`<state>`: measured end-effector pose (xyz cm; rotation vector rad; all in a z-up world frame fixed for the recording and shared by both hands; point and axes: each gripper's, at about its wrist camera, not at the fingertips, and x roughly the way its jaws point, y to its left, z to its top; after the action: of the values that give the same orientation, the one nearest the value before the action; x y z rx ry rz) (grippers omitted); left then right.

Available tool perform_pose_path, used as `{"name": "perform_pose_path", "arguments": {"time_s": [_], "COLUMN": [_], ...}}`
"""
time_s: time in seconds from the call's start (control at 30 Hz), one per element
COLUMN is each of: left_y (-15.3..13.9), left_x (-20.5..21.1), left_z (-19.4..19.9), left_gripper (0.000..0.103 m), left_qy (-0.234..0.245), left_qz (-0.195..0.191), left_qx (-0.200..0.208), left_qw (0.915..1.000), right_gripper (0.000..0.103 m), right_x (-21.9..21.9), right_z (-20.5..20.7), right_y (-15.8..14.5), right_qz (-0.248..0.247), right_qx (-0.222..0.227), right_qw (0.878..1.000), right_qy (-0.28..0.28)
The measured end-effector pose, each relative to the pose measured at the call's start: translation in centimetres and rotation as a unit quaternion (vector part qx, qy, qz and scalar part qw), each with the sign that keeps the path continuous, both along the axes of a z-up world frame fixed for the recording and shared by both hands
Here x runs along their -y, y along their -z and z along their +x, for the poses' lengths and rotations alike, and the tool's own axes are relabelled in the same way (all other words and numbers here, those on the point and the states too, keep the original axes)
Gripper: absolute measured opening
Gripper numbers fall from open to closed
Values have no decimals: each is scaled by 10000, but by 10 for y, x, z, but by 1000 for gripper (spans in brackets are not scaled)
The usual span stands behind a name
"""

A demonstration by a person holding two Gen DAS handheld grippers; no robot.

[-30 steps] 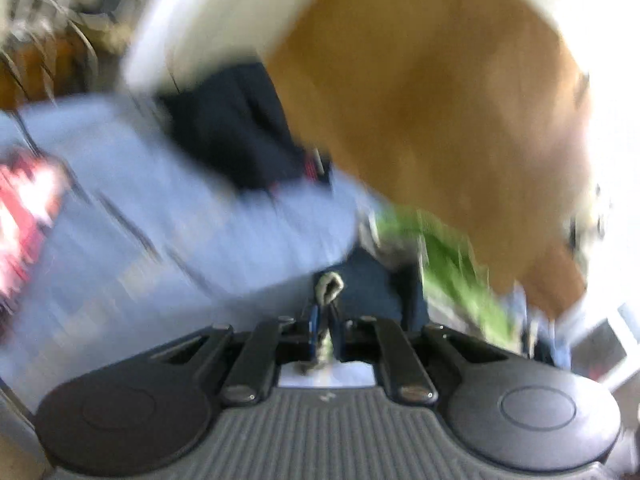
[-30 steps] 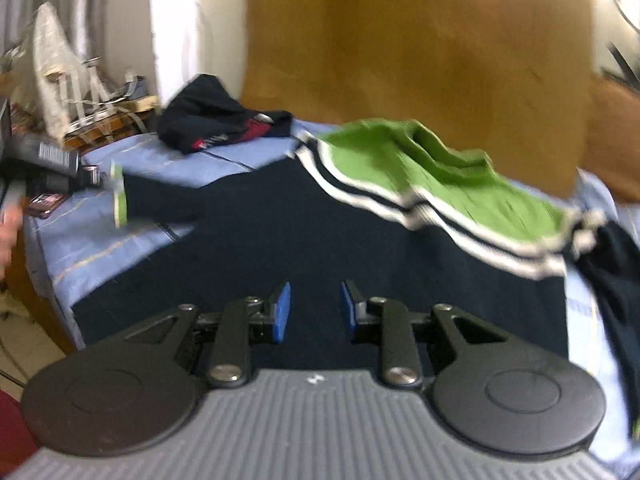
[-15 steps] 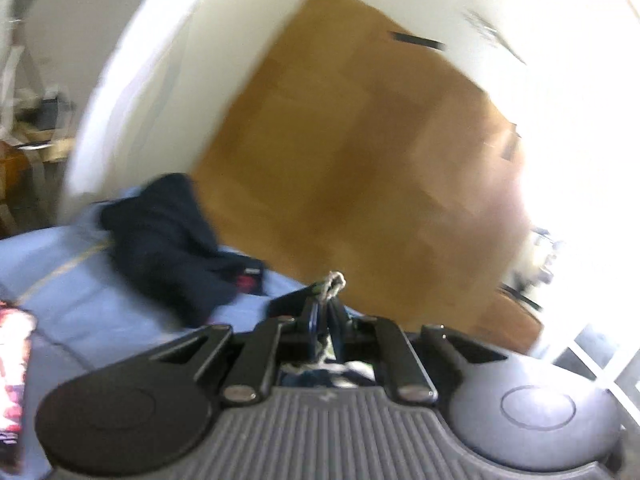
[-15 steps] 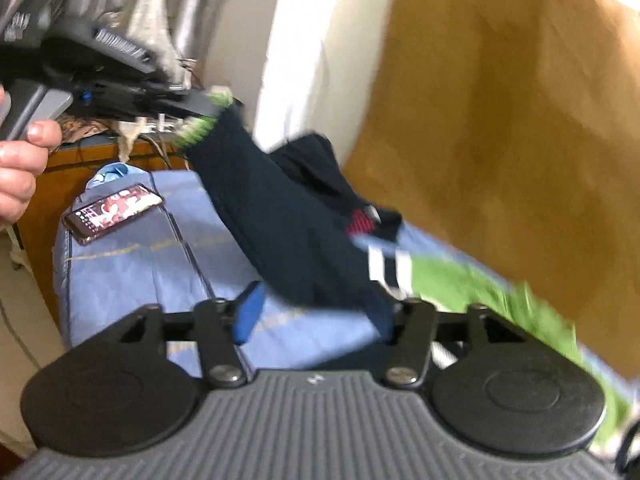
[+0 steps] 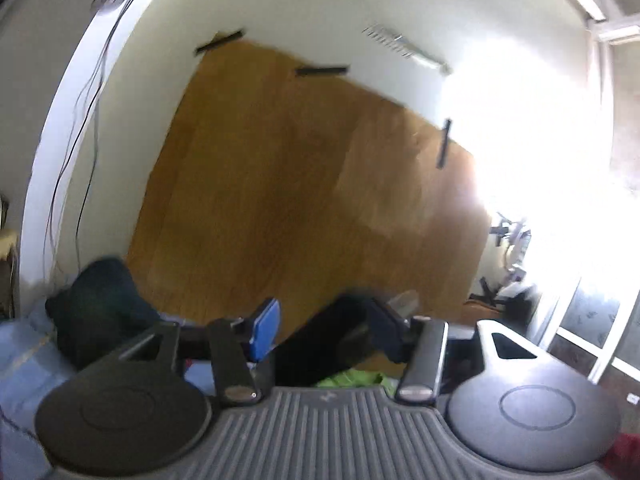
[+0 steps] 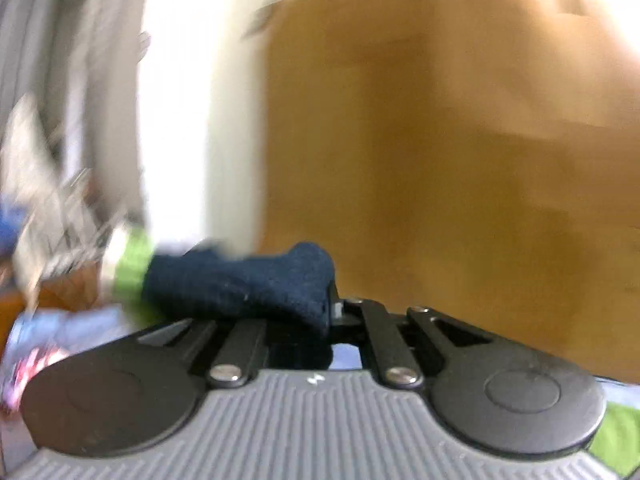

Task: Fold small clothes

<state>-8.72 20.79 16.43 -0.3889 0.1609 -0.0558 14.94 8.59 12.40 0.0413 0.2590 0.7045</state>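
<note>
A navy garment with green and white trim is lifted off the bed. In the right wrist view my right gripper is shut on a navy fold of it, which drapes over the left finger; a green cuff shows at its far end. In the left wrist view my left gripper is open, its blue pad bare. Navy cloth hangs between and over the fingers, covering the right one, with green fabric below. Both views are blurred.
A brown board leans on the white wall behind the bed. Another dark garment lies heaped on the blue sheet at left. A wooden stand with clutter is at the left. Bright window light fills the right.
My left gripper was shut on the garment's cuff and has opened. My right gripper was open and has shut on the navy cloth. Both cameras tilted up toward the wall.
</note>
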Motion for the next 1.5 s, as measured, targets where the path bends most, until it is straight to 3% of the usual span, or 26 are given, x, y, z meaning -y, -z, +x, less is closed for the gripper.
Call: {"name": "perform_pose_path", "arguments": {"time_s": [0.1,0.23,0.37,0.43,0.47,0.5,0.53,0.6,0.67,0.73,0.77,0.8,0.9,0.97,1.07,1.1,1.2,1.27,1.37,1.4,1.43,1.5], "left_y": [19,50,96,119,129,139,150,164,156,140,136,138,163,175,165,161,150,149,154,153,151,148], "left_x": [-3,4,9,15,20,24,31,44,50,45,44,45,58,65,64,60,51,52,65,67,72,81], "left_z": [38,123,211,244,260,275,282,299,301,284,273,269,279,277,262,256,247,250,254,256,257,255], "left_gripper": [50,53,55,63,73,74,69,12,9,9,9,10,15,21,43,45,42,42,39,39,39,39], "left_qy": [123,516,800,922,945,1001,1047,1111,934,601,393,213,130,41,-145,-210,-331,-345,-325,-283,-216,-79], "left_qz": [-218,-207,-520,-543,-505,-460,-436,-323,-64,10,157,372,1025,1313,1330,1223,979,923,1056,1078,1081,1116], "left_qx": [-486,-1268,-2159,-2472,-2619,-2742,-2818,-2998,-2729,-1938,-1601,-1529,-2191,-2399,-2255,-2197,-2103,-2076,-2125,-2134,-2126,-2024], "left_qw": [9985,9904,9718,9630,9591,9554,9527,9470,9575,9792,9862,9873,9702,9619,9650,9676,9722,9732,9709,9706,9709,9729], "right_gripper": [10,10,11,11,11,11,11,12,12,16,18,19,29,30,32,33,35,29,23,16,12,11], "right_x": [64,121,165,169,175,182,189,195,208,210,212,211,201,205,220,223,217,211,210,210,210,215], "right_z": [35,66,80,85,89,91,92,94,96,91,89,88,89,85,81,81,87,97,97,93,88,68], "right_y": [-11,9,41,56,65,71,78,87,95,101,106,114,134,139,132,130,130,137,137,134,129,116], "right_qz": [421,567,878,976,1035,1094,1161,1301,1602,1937,1973,1830,719,414,740,755,470,4,-93,-102,-82,87], "right_qx": [-435,-1063,-1448,-1598,-1706,-1795,-1865,-1997,-2116,-2161,-2216,-2332,-2623,-2581,-2571,-2526,-2467,-2457,-2362,-2331,-2205,-1587], "right_qw": [9973,9895,9809,9780,9761,9742,9723,9682,9618,9553,9534,9529,9555,9555,9515,9517,9534,9485,9456,9446,9479,9658], "right_qy": [419,798,956,922,858,823,800,763,669,561,547,644,1139,1366,1520,1572,1672,1999,2237,2310,2298,2048]}}
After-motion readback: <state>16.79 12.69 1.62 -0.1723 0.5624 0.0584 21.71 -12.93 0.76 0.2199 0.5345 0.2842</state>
